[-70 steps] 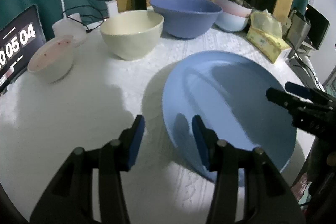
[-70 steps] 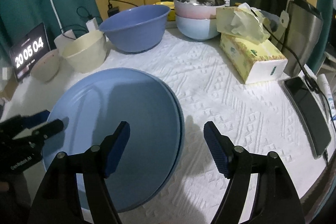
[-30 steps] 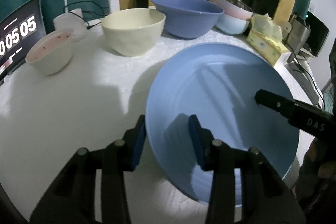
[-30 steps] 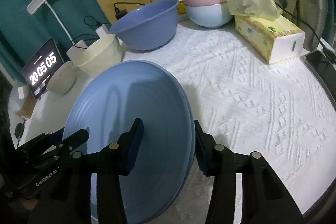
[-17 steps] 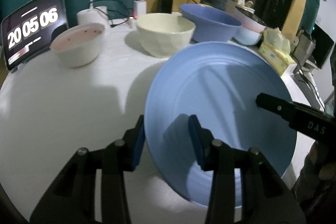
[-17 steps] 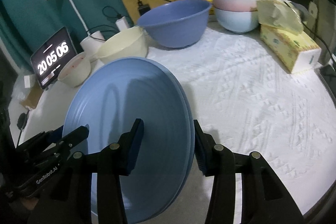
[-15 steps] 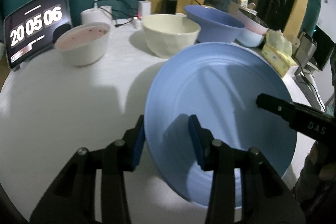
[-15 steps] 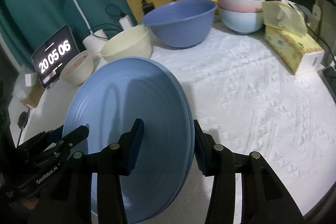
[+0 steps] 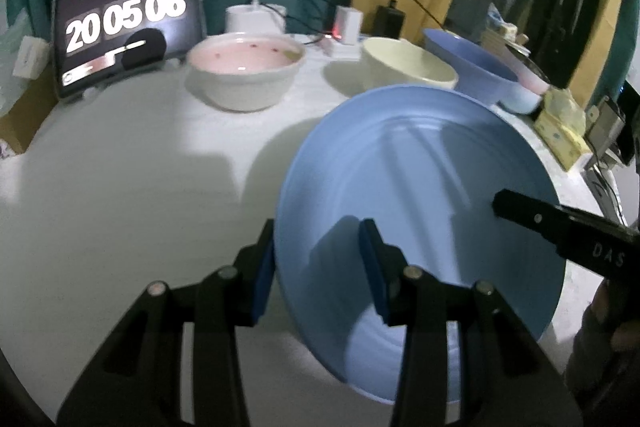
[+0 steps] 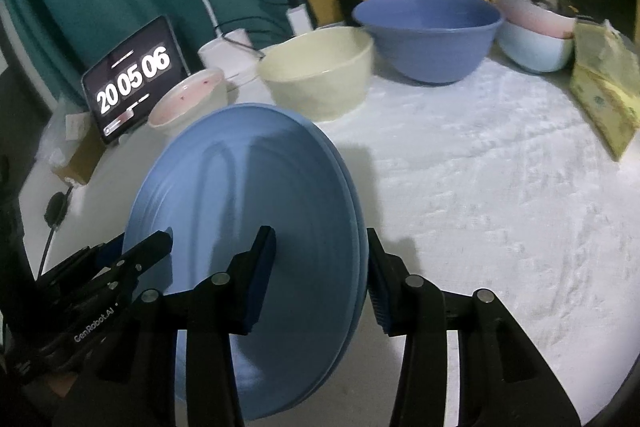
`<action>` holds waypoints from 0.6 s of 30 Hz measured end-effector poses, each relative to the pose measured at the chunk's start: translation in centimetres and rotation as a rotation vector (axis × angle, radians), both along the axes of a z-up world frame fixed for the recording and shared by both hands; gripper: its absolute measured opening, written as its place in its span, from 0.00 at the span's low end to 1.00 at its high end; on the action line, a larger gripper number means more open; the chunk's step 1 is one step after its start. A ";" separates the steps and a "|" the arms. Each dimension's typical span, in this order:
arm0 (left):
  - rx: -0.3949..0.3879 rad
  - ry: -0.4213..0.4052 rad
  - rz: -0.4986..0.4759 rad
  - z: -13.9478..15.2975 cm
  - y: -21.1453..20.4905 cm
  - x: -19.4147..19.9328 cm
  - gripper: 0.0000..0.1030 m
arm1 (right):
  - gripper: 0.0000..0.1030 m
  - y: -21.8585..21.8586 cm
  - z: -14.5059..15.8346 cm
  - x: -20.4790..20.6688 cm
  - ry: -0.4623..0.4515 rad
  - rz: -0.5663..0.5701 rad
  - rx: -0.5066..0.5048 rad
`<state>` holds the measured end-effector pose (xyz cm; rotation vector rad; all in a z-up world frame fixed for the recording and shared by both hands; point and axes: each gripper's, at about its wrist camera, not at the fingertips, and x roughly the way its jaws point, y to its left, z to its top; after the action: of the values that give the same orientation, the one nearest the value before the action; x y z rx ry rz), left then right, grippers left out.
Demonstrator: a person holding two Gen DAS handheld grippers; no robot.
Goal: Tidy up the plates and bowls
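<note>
Plates (image 9: 420, 187), two stacked, blue, lifted and tilted above the surface (image 9: 120, 187) in front of the bowls. Left tongs (image 9: 318, 263) clamp the near left rim. Right tongs (image 10: 322, 263) straddle the opposite rim, one pad inside, one outside; grasping it, I judge. My aim: keep both hands level and moving together so the stack doesn't slip, and clear the cream bowl (image 10: 316, 71).
</note>
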<state>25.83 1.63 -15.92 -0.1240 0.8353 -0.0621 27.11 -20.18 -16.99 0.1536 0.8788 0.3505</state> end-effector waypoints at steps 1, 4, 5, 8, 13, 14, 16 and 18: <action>-0.001 -0.001 0.006 0.0 0.5 0.0 0.40 | 0.44 0.4 0.0 0.1 0.003 0.006 0.002; 0.002 -0.004 0.030 -0.1 1.9 -0.3 0.40 | 0.44 1.8 -0.1 0.4 0.011 0.030 0.007; 0.002 -0.005 0.041 -0.1 2.6 -0.4 0.40 | 0.44 2.4 -0.2 0.5 0.015 0.040 0.007; 0.003 -0.003 0.066 -0.4 4.0 -0.5 0.40 | 0.44 3.9 -0.3 0.7 0.019 0.064 0.001; 0.003 0.003 0.101 -0.9 5.9 -0.8 0.40 | 0.44 5.9 -0.9 1.2 0.044 0.098 0.008; 0.003 0.003 0.105 -1.0 6.2 -0.8 0.40 | 0.44 6.3 -1.0 1.3 0.047 0.104 0.010; 0.005 0.005 0.116 -1.2 6.7 -0.8 0.40 | 0.44 6.8 -1.2 1.5 0.050 0.112 0.008; 0.006 0.007 0.120 -1.3 7.1 -0.8 0.40 | 0.45 7.2 -1.4 1.7 0.054 0.115 0.006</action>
<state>25.03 8.74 -17.24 -0.1685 0.8334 0.0539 28.76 -12.93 -18.34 0.1190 0.9420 0.4579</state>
